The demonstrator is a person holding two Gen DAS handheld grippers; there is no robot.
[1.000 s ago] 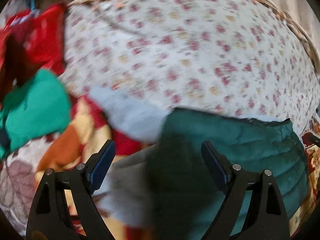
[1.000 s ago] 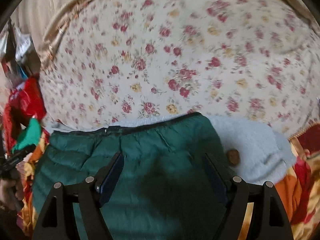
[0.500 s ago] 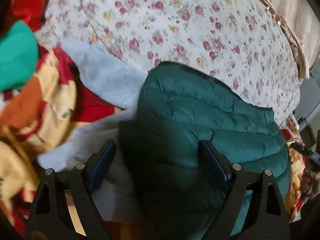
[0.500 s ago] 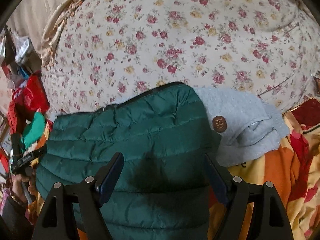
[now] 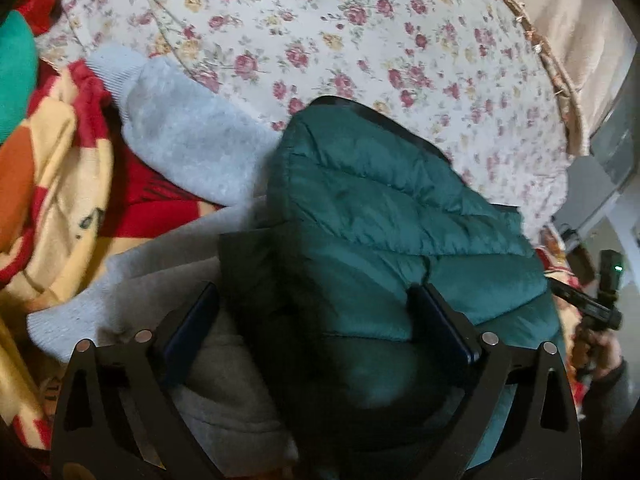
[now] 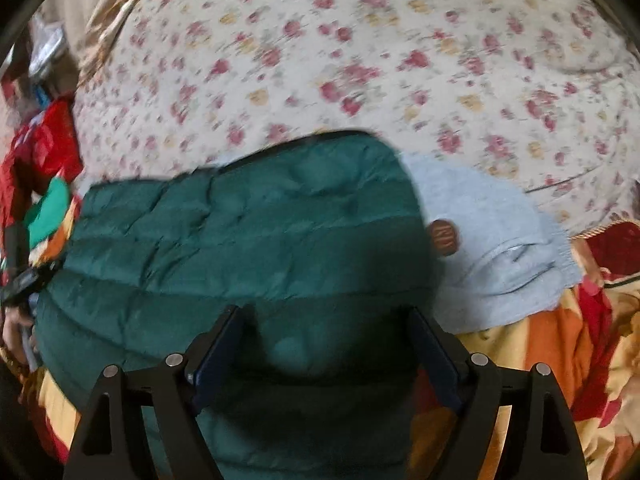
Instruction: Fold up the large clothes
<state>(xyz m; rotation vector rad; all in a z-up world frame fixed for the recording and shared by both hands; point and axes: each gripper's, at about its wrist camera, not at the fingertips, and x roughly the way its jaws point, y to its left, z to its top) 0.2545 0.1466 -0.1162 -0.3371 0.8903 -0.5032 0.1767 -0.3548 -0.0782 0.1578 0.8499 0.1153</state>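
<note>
Green quilted jacket lying crosswise (atop grey sweatshirt), both grippers' jaws apart above it

Bed under a cream bedspread with small red and yellow roses, braided tan trim along its edge, beige wall beyond

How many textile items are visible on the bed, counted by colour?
Dark green quilted puffer jacket: 1
Light grey fleece sweatshirt: 1
Bright green cloth: 1
Red cloth: 1
Red, orange and yellow patterned blanket: 1
White floral bedspread: 1
Total: 6
</note>
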